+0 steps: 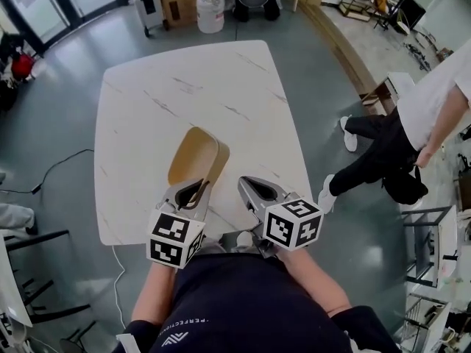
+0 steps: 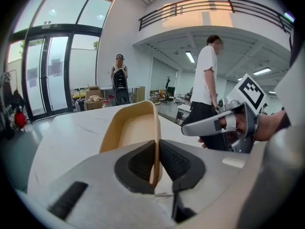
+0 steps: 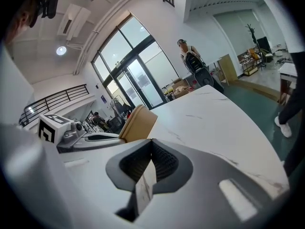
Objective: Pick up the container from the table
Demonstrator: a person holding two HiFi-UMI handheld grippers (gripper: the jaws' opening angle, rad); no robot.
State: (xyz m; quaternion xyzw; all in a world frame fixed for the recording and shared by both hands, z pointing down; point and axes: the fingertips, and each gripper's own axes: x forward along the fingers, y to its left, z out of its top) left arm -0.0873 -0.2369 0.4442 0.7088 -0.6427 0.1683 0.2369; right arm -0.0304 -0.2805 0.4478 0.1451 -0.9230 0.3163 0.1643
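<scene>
Plainly, the left gripper [image 1: 197,186] had its two jaws clamped on the tan oblong container [image 1: 195,153]. In the left gripper view the dark ribbed pads [image 2: 143,163] pressed from either side on the thin near wall of the container [image 2: 136,128], one pad inside it and one outside. The container stood out beyond the jaws over the near part of the white marbled table [image 1: 191,87], open side up and tilted, its far end higher than the gripped end. Whether its underside touched the table top could not be made out. Just to the right, the right gripper [image 1: 249,184] pointed the same way over the near table edge. In the right gripper view its jaws [image 3: 151,151] were together at the tips with nothing between them, and only a sliver of table [image 3: 214,123] showed through behind the pads. That view also showed the container [image 3: 140,123] to its left. Each gripper carried a cube with square markers, the left one [image 1: 175,237] and the right one [image 1: 293,224] both near the person's body. A bystander [image 1: 412,123] in a white top and black trousers stood off the right side of the table. Beyond the far end, on the floor, were a water jug [image 1: 210,9] and a cardboard box [image 1: 180,2].
</scene>
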